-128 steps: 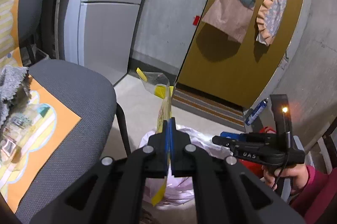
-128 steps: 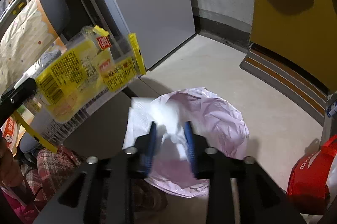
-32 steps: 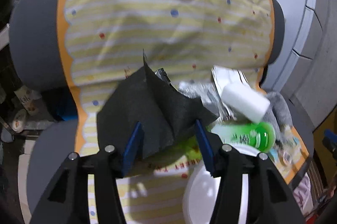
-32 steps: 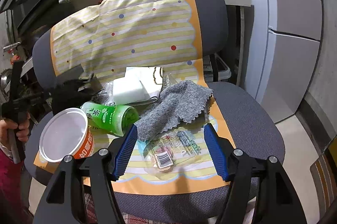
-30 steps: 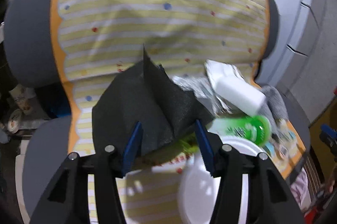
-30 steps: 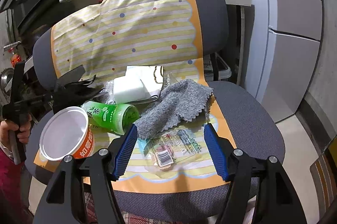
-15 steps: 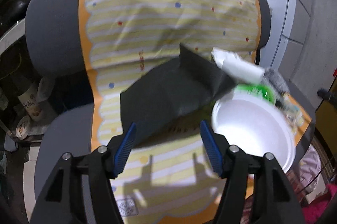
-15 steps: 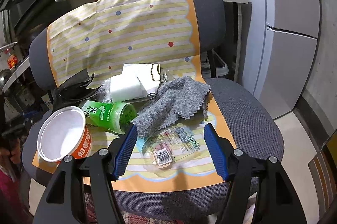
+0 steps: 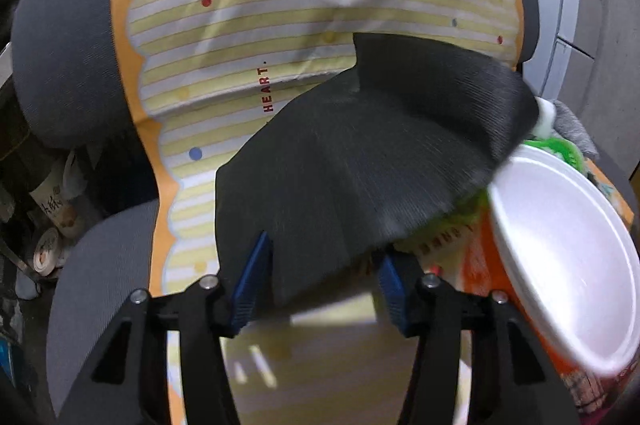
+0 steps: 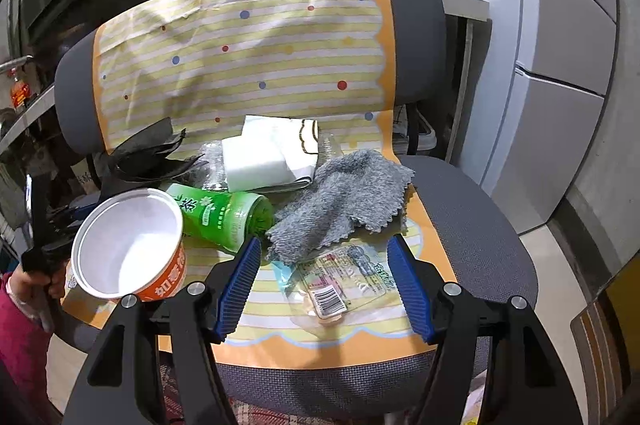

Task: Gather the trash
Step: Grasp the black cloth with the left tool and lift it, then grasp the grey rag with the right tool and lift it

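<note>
Left wrist view: left gripper [image 9: 320, 273] spread wide, black wrapper [image 9: 360, 161] between its pads, unpinched, cup [image 9: 560, 257] at three o'clock. Right gripper [image 10: 326, 289] gapes empty above clear packet [image 10: 340, 285].

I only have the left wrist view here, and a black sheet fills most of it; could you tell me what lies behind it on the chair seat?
Observer: A green bottle lies on its side just behind the black sheet.
Operator: Thank you. Is anything resting past the bottle?
Observer: A white sponge block sits behind it, beside a grey cloth.
Operator: And where is the right gripper, please?
Observer: The right gripper is open, hovering over a clear wrapper with a barcode at the seat's front.
</note>
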Action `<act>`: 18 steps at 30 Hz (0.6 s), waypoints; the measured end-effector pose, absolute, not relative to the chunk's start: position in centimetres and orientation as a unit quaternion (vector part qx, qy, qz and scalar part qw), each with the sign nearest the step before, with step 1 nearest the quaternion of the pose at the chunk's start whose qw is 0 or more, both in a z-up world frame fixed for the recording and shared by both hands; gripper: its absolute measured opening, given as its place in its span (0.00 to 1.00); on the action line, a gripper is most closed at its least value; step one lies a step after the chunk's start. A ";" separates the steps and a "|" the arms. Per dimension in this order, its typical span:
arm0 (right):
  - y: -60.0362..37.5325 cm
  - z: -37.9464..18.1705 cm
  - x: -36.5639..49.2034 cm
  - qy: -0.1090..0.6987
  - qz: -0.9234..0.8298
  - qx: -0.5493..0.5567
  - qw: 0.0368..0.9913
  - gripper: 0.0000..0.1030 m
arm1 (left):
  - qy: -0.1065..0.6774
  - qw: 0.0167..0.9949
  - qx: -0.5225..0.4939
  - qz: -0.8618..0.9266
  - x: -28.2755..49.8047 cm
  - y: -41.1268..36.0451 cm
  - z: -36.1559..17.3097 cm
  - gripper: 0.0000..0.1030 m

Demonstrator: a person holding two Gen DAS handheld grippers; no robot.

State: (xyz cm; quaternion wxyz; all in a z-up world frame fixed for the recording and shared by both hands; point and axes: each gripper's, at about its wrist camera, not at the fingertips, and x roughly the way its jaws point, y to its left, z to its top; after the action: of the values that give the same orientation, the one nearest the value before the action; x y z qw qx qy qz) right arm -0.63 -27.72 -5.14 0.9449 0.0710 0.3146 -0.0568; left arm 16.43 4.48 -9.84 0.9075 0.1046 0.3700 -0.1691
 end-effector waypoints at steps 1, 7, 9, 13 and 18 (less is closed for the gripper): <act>-27.9 -5.2 -0.5 0.315 -0.059 0.072 0.944 0.65 | 0.371 0.908 0.099 -0.169 16.9 4.4 -9.8 0.43; -29.0 -6.1 -0.3 0.309 -0.066 0.081 0.945 0.65 | 0.345 0.928 0.036 -0.137 17.6 6.1 -7.3 0.04; -29.4 -6.5 -0.3 0.307 -0.069 0.085 0.945 0.65 | 0.326 0.937 0.004 -0.124 16.8 7.4 -5.3 0.00; -30.0 -7.4 0.3 0.301 -0.065 0.089 0.947 0.63 | 0.273 0.955 -0.029 -0.112 14.4 8.7 -0.5 0.00; -30.5 -8.1 2.1 0.296 -0.046 0.082 0.951 0.53 | 0.239 0.964 -0.042 -0.104 12.7 7.4 3.2 0.00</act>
State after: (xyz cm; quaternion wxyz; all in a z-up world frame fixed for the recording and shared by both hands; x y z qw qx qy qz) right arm 2.14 -30.49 -8.08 0.9506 0.0822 0.2959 -0.0463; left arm 12.66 7.38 3.23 0.9645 -0.0421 0.2391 -0.1041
